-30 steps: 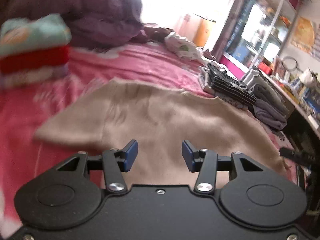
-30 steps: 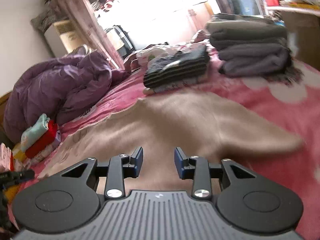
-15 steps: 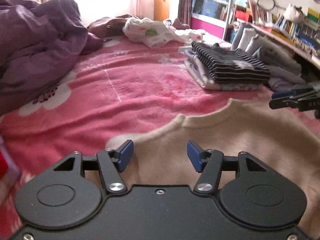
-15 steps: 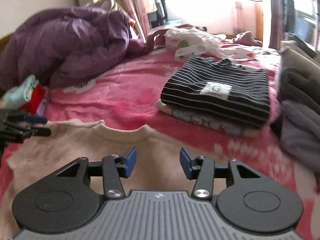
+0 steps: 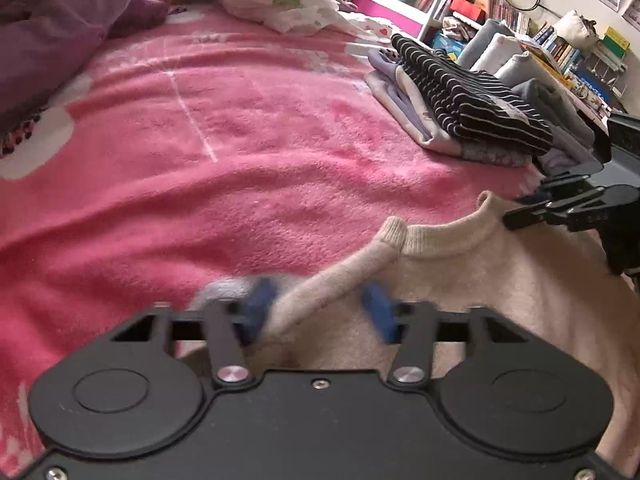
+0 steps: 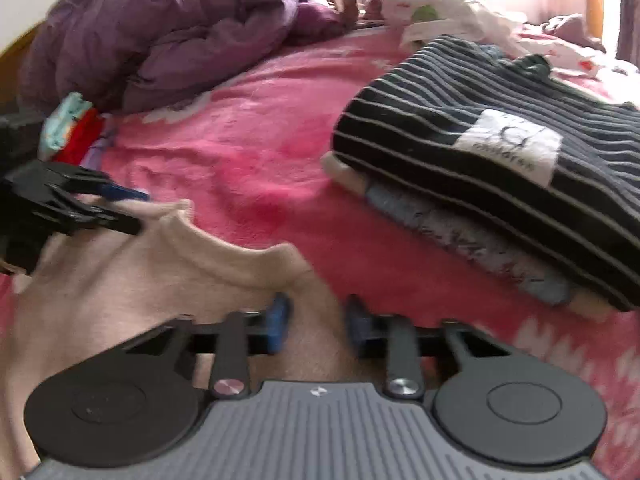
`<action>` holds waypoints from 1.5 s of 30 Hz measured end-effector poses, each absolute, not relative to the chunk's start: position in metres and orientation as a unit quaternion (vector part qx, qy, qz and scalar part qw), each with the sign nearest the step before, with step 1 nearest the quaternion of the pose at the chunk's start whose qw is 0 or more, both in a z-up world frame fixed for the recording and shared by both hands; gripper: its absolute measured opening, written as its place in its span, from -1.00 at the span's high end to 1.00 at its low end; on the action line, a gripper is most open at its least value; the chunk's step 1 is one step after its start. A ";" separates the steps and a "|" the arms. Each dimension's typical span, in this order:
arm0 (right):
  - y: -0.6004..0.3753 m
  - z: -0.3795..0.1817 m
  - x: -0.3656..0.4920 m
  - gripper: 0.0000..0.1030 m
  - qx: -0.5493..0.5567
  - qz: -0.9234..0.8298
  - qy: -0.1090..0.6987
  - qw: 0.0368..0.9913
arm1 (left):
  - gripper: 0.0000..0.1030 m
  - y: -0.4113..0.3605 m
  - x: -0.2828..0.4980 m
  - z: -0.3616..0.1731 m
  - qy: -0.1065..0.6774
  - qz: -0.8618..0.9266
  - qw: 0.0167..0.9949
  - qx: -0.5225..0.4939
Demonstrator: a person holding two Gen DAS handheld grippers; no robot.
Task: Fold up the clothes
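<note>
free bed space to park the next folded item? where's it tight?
Bare pink blanket runs between the purple duvet and the striped stack, above the beige sweater's collar. A smaller patch sits between the teal-red pile and that stack. Crowded: the right edge with grey folded clothes, the far end with the white bag.

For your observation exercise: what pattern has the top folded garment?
Dark with thin pale stripes; clearest in the right wrist view.

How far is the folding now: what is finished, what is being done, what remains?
Done: a folded striped top tops one stack, with a small folded pile beside the purple quilt. In hand: both open grippers, left and right, sit at the beige sweater's shoulders. Left: folding it, plus white clothes heaped beyond.
</note>
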State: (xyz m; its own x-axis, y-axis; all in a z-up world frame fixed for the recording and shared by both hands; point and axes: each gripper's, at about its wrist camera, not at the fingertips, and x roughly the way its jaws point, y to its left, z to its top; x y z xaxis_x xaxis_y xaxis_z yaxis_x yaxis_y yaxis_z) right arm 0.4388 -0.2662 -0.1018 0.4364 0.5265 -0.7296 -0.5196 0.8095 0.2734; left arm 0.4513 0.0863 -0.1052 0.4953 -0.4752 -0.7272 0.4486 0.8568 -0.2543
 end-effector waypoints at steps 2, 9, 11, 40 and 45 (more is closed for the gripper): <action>-0.263 -0.093 0.431 0.74 -0.010 0.304 0.409 0.861 | 0.88 0.089 0.444 -0.093 0.402 -0.275 0.873 -0.025; -0.243 -0.083 0.459 0.68 -0.074 0.238 0.401 0.882 | 0.86 0.087 0.476 -0.076 0.388 -0.225 0.892 -0.062; -0.236 -0.102 0.470 0.55 -0.081 0.209 0.430 0.874 | 0.59 0.070 0.486 -0.097 0.425 -0.184 0.886 -0.020; -0.431 -0.122 0.328 -0.18 0.212 0.066 0.379 0.898 | -0.25 0.130 0.238 -0.101 0.308 -0.089 0.909 -0.267; -0.408 -0.125 0.335 0.05 0.183 0.077 0.376 0.905 | -0.25 0.119 0.250 -0.104 0.313 -0.109 0.908 -0.257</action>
State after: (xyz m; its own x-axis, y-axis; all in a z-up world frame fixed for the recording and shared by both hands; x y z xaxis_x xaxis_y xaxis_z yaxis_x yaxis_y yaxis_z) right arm 0.3349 -0.4077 -0.1245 0.7056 0.2763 -0.6525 -0.0019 0.9216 0.3882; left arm 0.2503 0.1189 -0.1037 0.7801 -0.3591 -0.5124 0.0377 0.8444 -0.5344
